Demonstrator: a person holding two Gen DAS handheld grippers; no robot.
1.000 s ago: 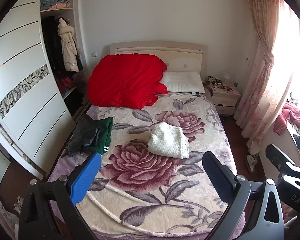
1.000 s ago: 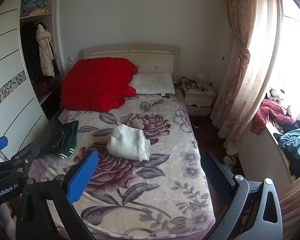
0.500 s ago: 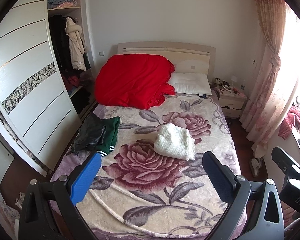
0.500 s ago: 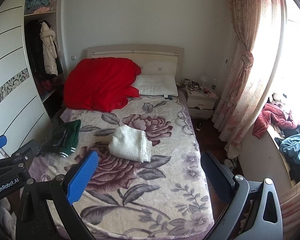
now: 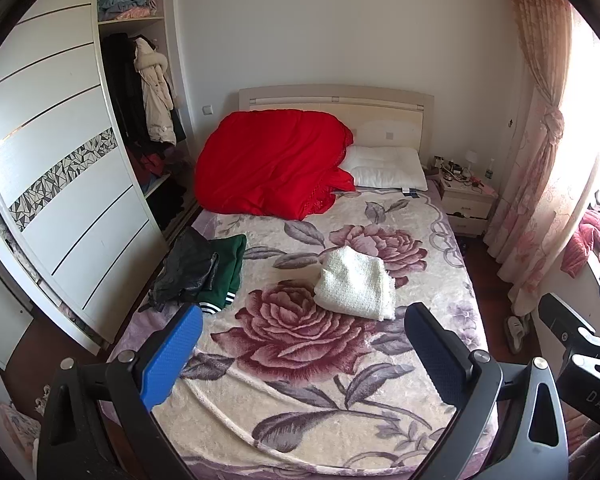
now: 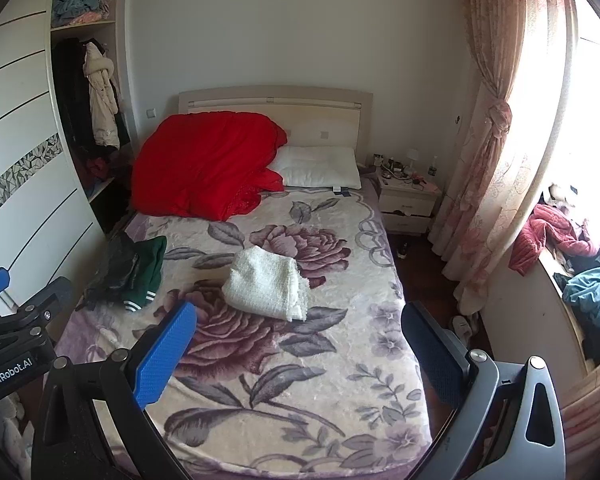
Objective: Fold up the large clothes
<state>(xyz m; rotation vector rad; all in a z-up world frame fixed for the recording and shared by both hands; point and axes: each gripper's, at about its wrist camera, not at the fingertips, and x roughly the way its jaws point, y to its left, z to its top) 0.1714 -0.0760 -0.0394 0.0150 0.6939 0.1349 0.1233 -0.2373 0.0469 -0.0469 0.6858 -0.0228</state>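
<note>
Lying crumpled near the left edge of the bed (image 5: 340, 420), the dark green garment (image 5: 224, 268) with white-striped cuffs and the black garment (image 5: 188, 268) heaped partly over it look like the clothes yet to be folded, while a cream knitted piece (image 5: 354, 282) sits already folded into a thick rectangle at the middle of the floral blanket. Both tools hang above the foot of the bed, well apart from any cloth: the left gripper (image 5: 300, 354) and the right gripper (image 6: 298, 354) each have their fingers spread wide and empty. To do the next step well, I judge it best to bring both toward the dark heap, separate the black layer from the green one first, and pinch each garment at two matching corners or shoulder seams so it can be lifted, shaken flat and laid on the bare stretch of blanket in front. The black fabric has a slight sheen and may slip; the green looks like soft, heavier knit with ribbed hems that give a firmer hold. The plush blanket could be caught along with a garment if the fingers dig in too deep. Beyond lie a puffy red quilt (image 5: 272, 168) and white pillow (image 5: 384, 168) at the headboard, an open wardrobe (image 5: 80, 184) on the left and a nightstand (image 5: 466, 200) beside the pink curtain (image 5: 540, 152).
</note>
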